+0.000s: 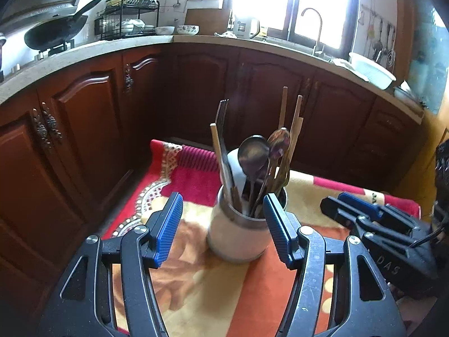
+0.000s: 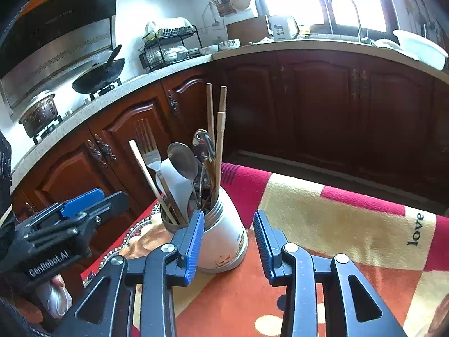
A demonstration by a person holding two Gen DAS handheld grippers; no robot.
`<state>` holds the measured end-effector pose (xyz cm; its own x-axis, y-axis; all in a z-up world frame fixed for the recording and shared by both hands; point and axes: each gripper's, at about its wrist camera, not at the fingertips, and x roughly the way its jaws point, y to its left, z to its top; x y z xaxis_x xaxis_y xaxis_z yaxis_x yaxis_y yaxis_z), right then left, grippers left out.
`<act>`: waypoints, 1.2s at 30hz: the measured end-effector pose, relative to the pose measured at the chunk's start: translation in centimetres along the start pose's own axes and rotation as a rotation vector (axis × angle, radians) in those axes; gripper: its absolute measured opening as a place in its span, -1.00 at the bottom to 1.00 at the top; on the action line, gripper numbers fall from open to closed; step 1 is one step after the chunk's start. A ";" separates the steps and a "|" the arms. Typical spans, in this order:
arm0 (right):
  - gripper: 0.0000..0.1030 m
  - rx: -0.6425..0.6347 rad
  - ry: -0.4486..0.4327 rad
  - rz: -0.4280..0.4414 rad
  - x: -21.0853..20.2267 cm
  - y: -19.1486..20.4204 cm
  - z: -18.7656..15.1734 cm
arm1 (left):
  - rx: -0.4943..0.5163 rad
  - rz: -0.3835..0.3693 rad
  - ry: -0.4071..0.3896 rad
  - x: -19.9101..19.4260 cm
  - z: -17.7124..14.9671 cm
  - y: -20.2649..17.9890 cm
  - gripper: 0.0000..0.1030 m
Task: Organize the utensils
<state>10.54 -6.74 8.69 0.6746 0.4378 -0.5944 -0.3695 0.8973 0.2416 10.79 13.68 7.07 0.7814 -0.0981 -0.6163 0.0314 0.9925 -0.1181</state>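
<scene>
A white ceramic utensil holder (image 1: 235,233) stands on a patterned blanket (image 1: 196,286). It holds a fork (image 1: 223,129), metal spoons (image 1: 252,154), wooden chopsticks (image 1: 294,123) and a white spoon. My left gripper (image 1: 221,227) is open and empty, just in front of the holder. In the right wrist view the holder (image 2: 224,241) sits just beyond my right gripper (image 2: 228,241), which is open and empty. Each gripper shows in the other's view, the right one (image 1: 364,216) and the left one (image 2: 70,216).
The blanket (image 2: 336,224) covers the table, red, orange and cream, with the word "love". Dark wooden cabinets (image 1: 84,129) and a counter stand behind. A wok (image 1: 56,31), a dish rack (image 1: 126,19), a sink tap (image 1: 314,25) and a white basin (image 1: 373,70) are on the counter.
</scene>
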 end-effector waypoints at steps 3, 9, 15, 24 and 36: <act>-0.22 -0.011 -0.006 -0.017 -0.5 0.5 -0.1 | 0.000 0.010 -0.003 -0.5 -0.5 0.0 0.16; -0.20 -0.036 -0.006 -0.043 -1.0 1.3 -0.4 | -0.001 0.029 -0.001 -1.0 -1.2 0.0 0.16; -0.20 -0.026 -0.003 -0.054 -1.4 1.4 -0.7 | -0.016 0.053 0.021 -1.0 -1.6 0.3 0.16; -0.19 -0.031 0.004 -0.061 -1.5 1.8 -0.9 | -0.013 0.073 0.021 -1.3 -2.1 0.6 0.16; -0.18 -0.058 0.004 -0.073 -1.3 2.5 -1.0 | -0.020 0.096 0.020 -1.4 -2.2 1.0 0.16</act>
<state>8.18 -5.13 9.30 0.6981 0.3714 -0.6122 -0.3560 0.9218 0.1533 8.30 14.66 6.10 0.7672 -0.0038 -0.6413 -0.0557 0.9958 -0.0724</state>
